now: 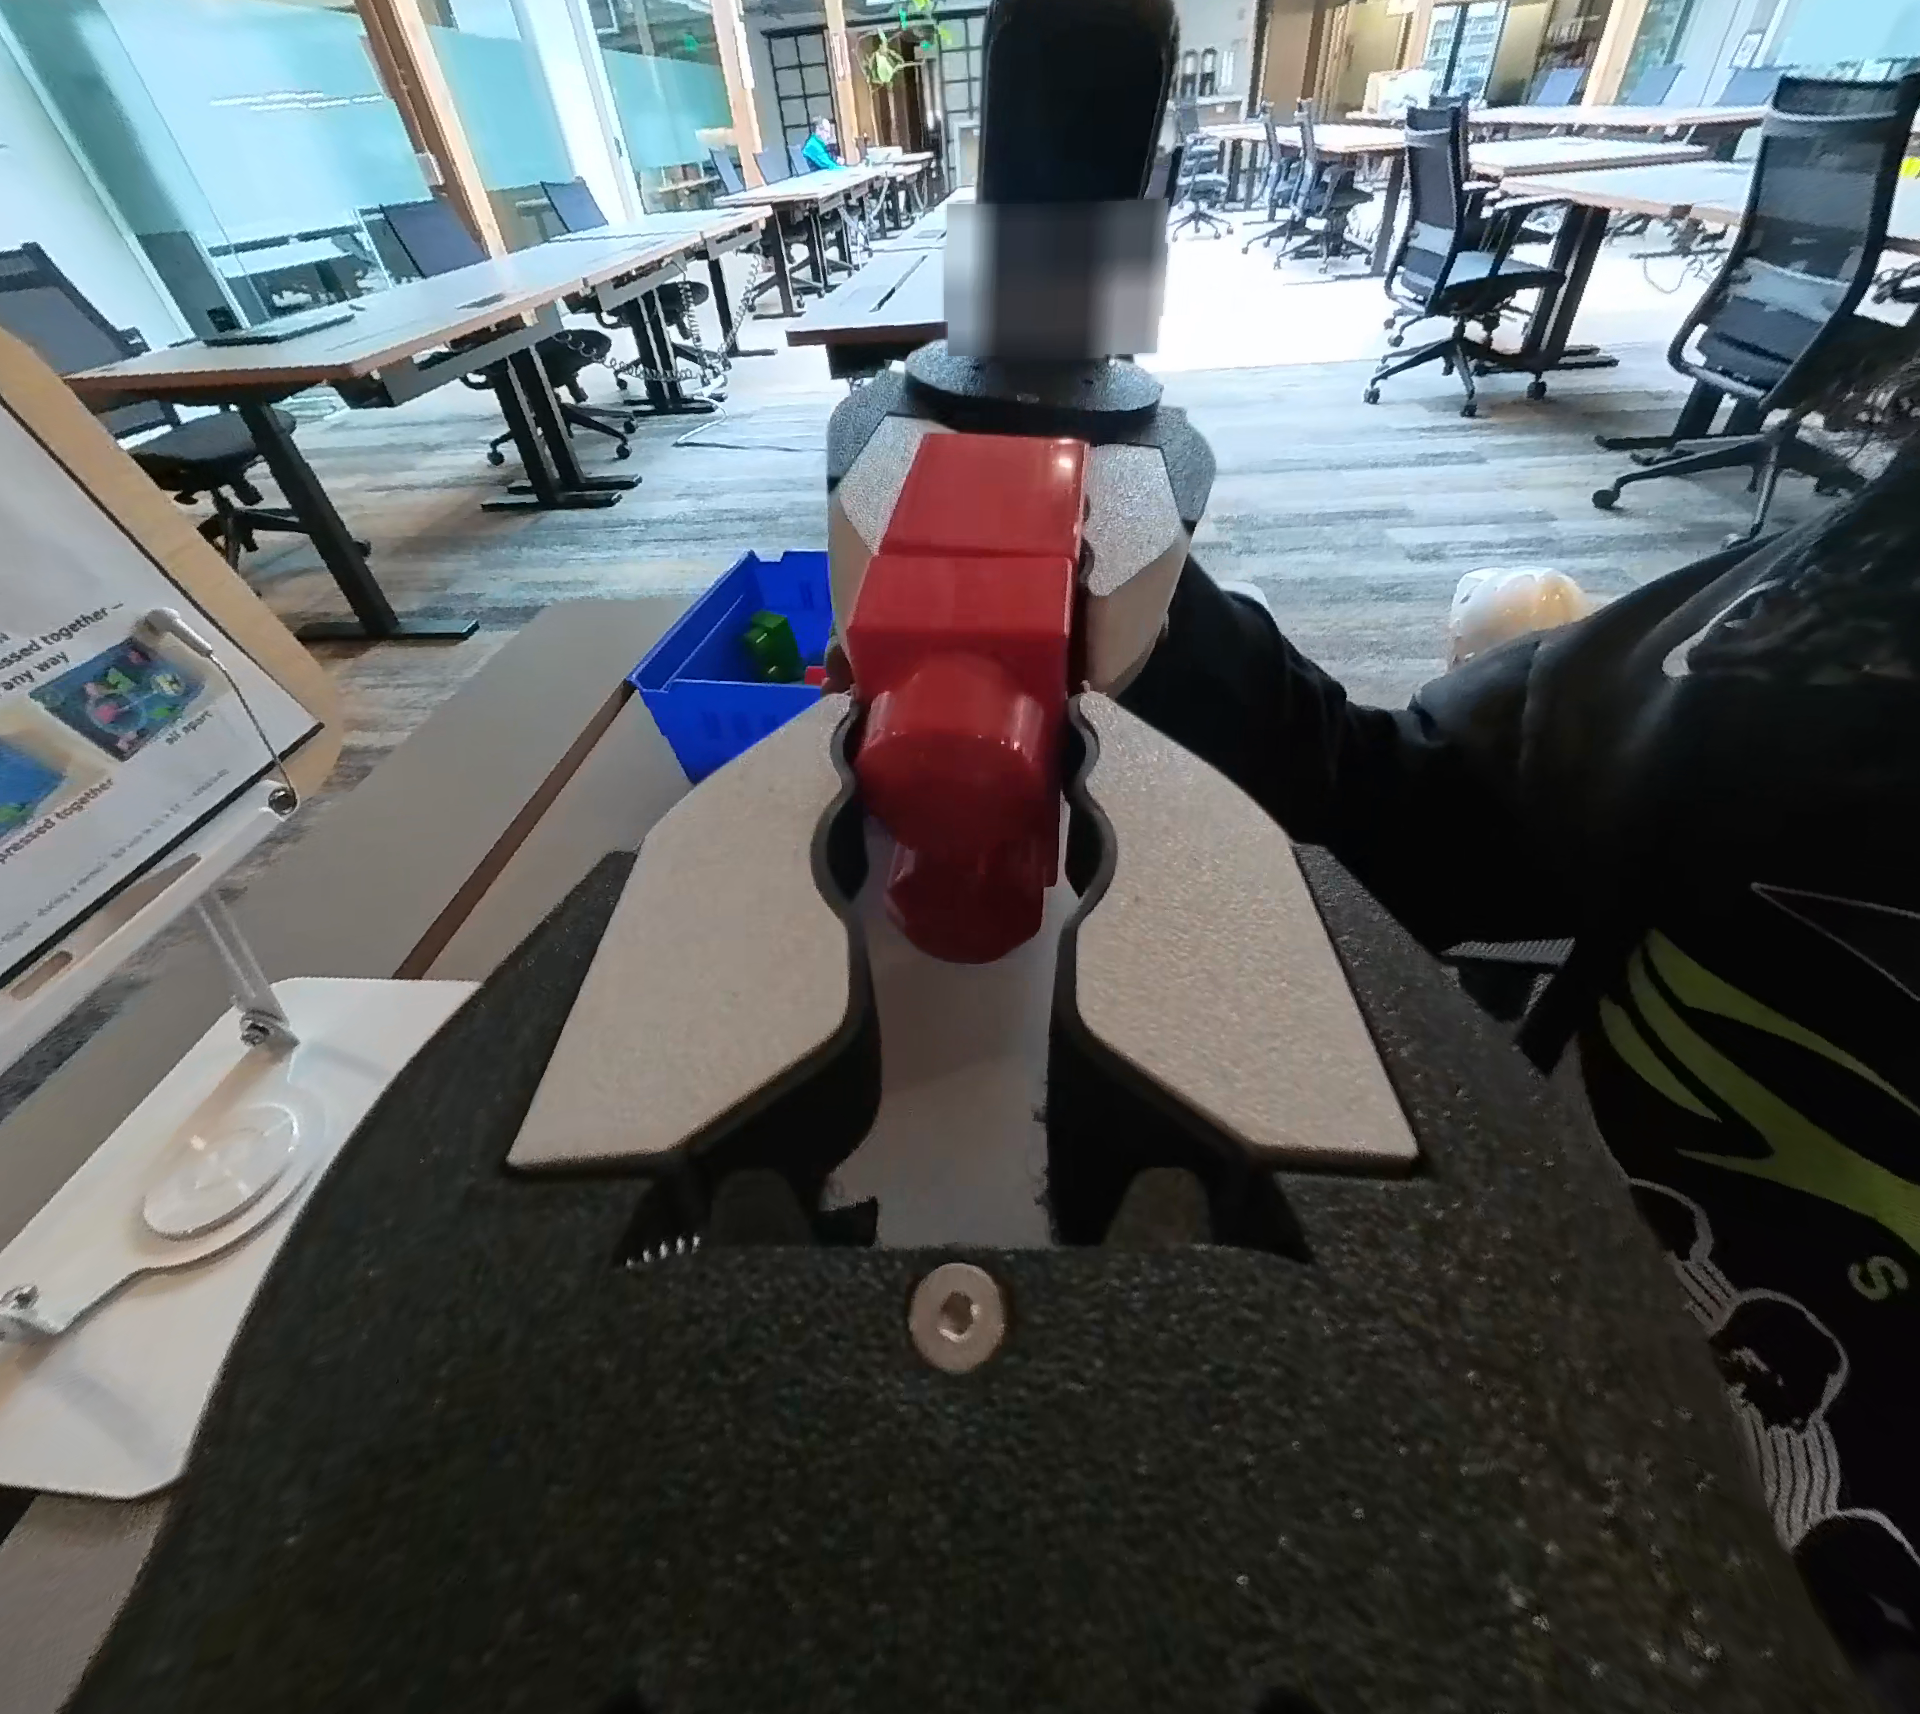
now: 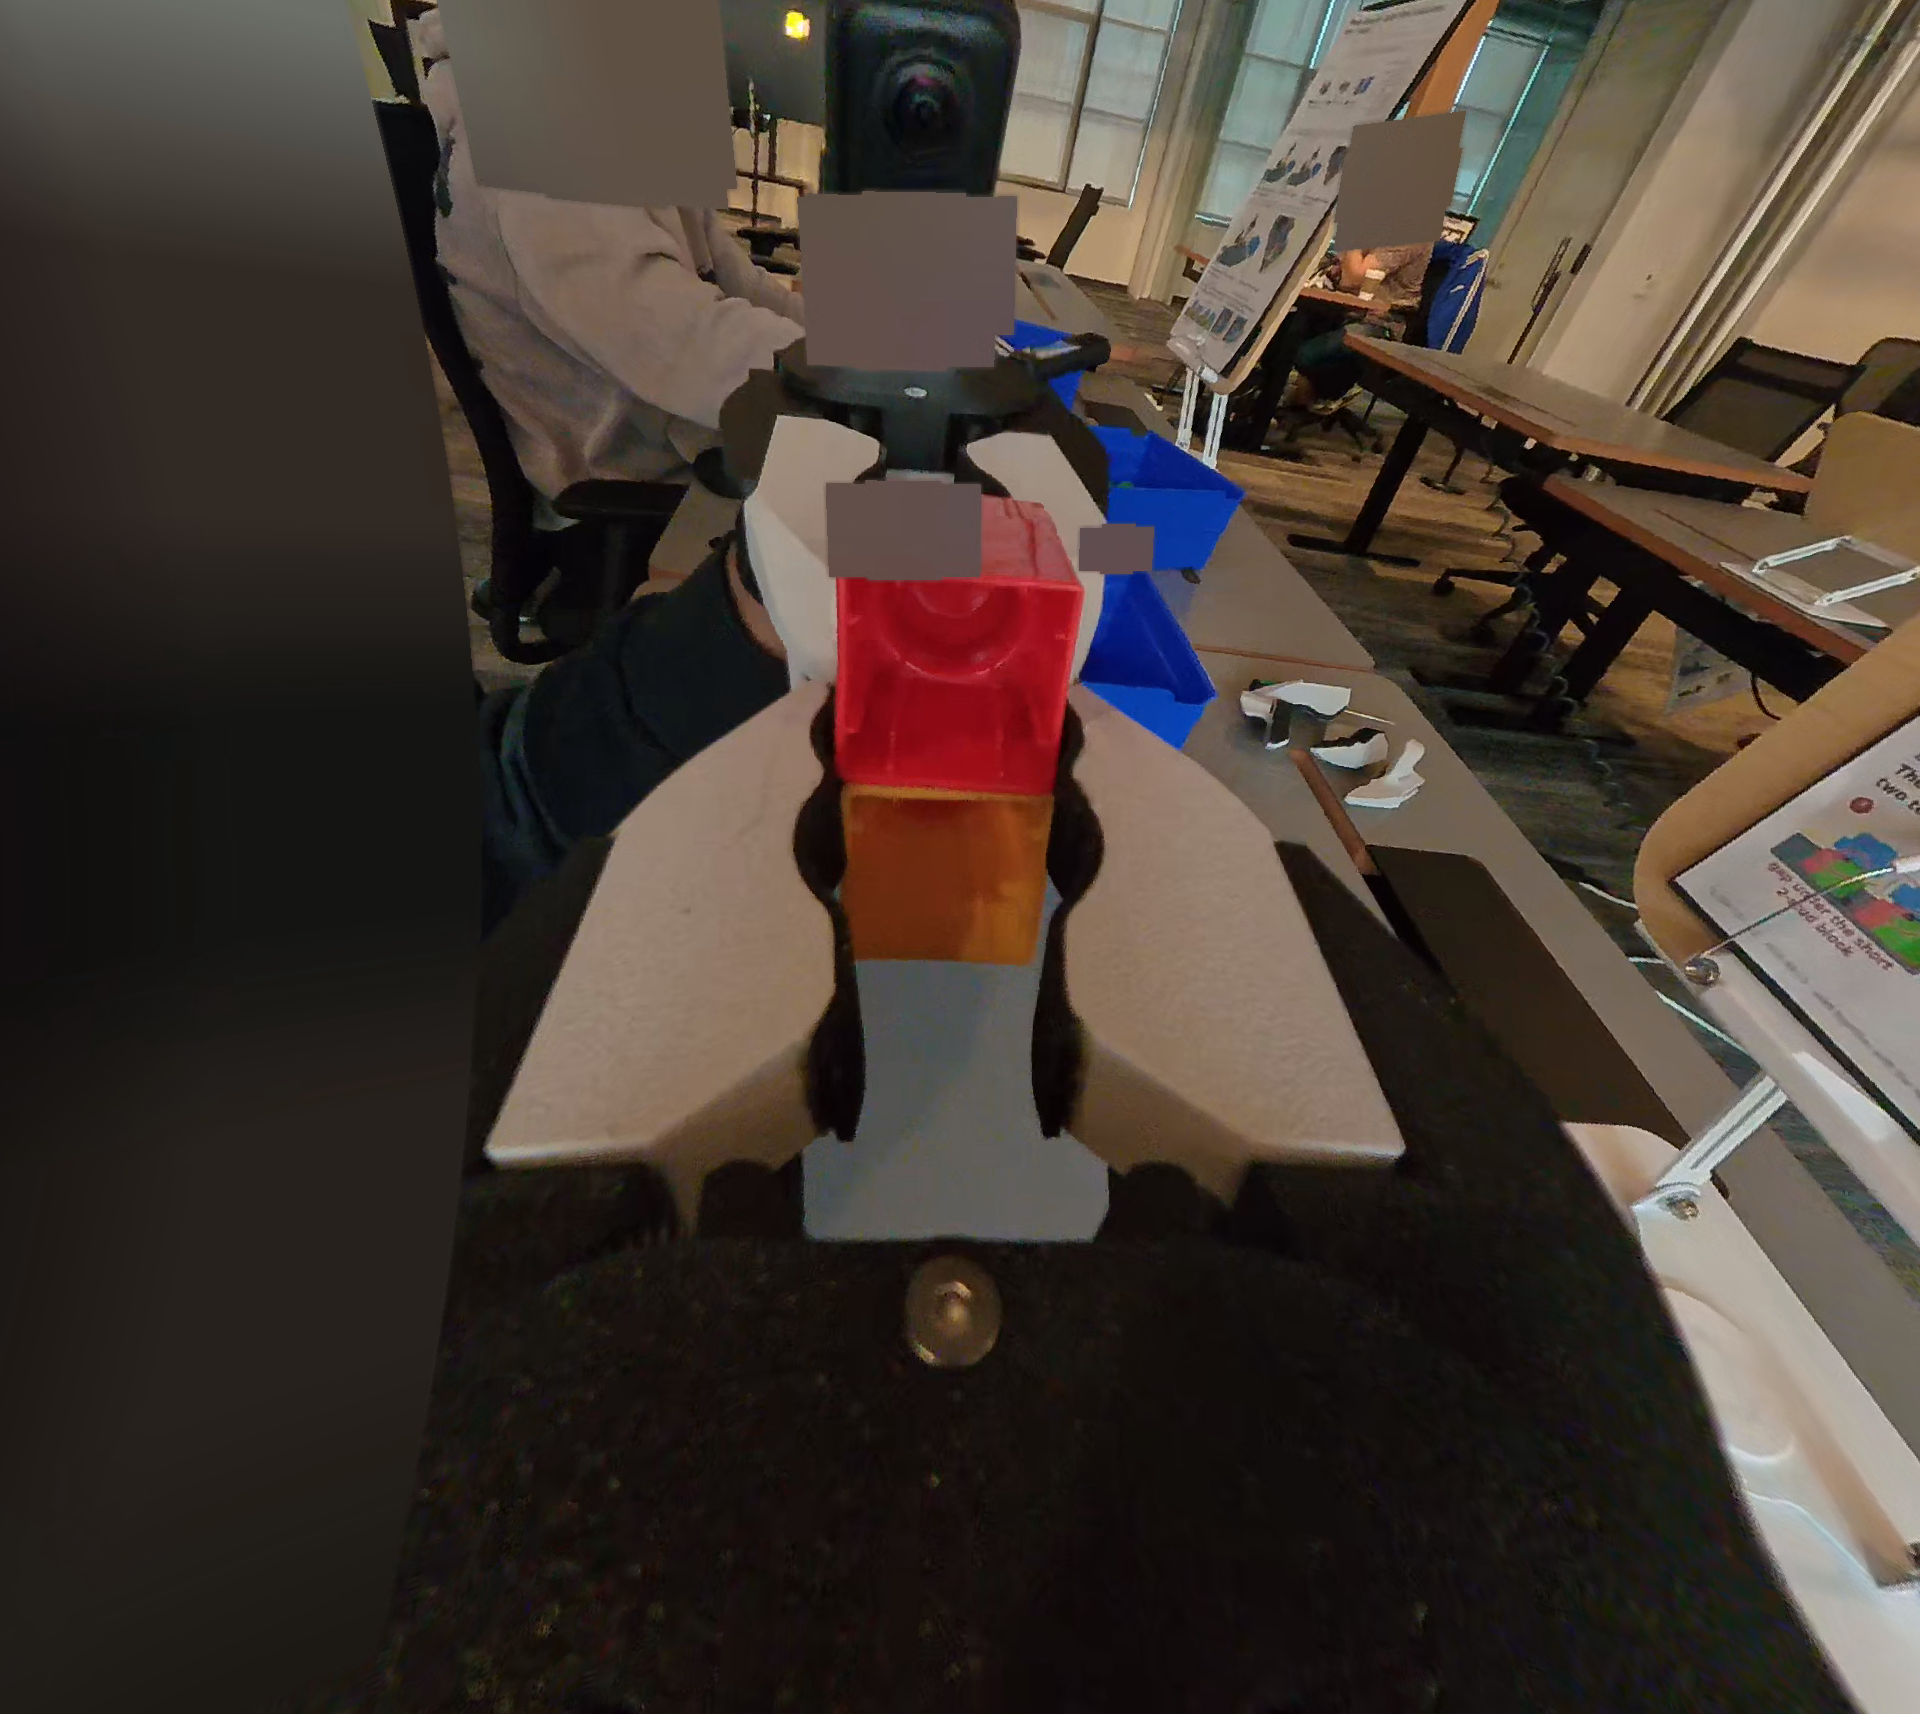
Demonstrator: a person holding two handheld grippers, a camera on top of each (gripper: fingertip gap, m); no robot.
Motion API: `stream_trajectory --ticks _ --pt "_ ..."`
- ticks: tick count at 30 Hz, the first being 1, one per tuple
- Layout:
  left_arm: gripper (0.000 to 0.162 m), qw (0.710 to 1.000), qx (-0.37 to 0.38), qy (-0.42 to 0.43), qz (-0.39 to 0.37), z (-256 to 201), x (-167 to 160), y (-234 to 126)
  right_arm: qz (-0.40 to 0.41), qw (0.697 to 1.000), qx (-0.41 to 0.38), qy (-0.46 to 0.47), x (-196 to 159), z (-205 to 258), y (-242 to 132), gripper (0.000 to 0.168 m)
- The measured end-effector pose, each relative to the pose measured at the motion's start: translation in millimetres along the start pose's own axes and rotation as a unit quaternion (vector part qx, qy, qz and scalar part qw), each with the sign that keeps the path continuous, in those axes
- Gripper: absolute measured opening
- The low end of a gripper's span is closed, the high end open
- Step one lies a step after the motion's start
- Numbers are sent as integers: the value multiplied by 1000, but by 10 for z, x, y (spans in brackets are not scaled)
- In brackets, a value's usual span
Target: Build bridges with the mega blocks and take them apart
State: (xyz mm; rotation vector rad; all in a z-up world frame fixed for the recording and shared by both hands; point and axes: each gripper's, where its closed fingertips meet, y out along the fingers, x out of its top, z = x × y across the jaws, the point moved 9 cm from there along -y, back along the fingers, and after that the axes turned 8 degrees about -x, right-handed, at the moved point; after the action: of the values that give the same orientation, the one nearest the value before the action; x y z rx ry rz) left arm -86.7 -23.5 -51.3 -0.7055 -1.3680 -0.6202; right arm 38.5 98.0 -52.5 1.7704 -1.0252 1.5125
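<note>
Between the two hand-held grippers, raised off the tabletop (image 1: 540,791), a short stack of mega blocks is being held at both ends. Left hand-held gripper (image 1: 961,817): pinching the studded red block (image 1: 961,698), studs pointing back toward its camera, fingers (image 1: 717,937) closing on the block's sides. Beyond it, the blue bin (image 1: 717,698) is sitting on the tabletop with a green block (image 1: 769,641) inside. Right hand-held gripper (image 2: 940,823): pinching an orange block (image 2: 940,880), with the red block's hollow underside (image 2: 951,677) facing its camera just ahead. The grippers are pointing straight at each other, roughly level, at chest height before a dark sleeve (image 1: 1403,729).

Progress, as a judgement: no bridge is showing anywhere; red and orange appear seated together, so this is either a joining press or a pulling-apart, and which cannot be told. Most of the work seems left.
</note>
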Motion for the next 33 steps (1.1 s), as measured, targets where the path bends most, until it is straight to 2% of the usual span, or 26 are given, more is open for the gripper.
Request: stream_trajectory --ticks 14,15,19,22,24,26,29,33 --pt "35 1000 -5 -7 19 5 -17 -20 23 1000 4 -10 -13 -2 -46 36" --pt "35 1000 11 -6 14 25 -8 -105 16 1000 -4 -8 0 -33 -115 36" --pt "35 992 100 8 -82 43 103 -823 -46 995 -84 -1 104 -229 -795 36" --pt "35 987 121 24 -99 -16 146 -961 -36 989 -143 -13 117 -263 -1023 36" --pt "35 985 141 31 -99 -14 157 -971 -1 982 -189 -26 89 -290 -1127 36" --pt "35 977 190 45 -89 21 155 -968 39 959 -277 -42 51 -357 -1268 35" --pt "35 959 271 57 -53 86 139 -964 139 901 -408 -49 -89 -482 -1578 36" --pt "35 947 314 62 -18 134 109 -942 243 823 -513 26 -405 -673 -2033 36"
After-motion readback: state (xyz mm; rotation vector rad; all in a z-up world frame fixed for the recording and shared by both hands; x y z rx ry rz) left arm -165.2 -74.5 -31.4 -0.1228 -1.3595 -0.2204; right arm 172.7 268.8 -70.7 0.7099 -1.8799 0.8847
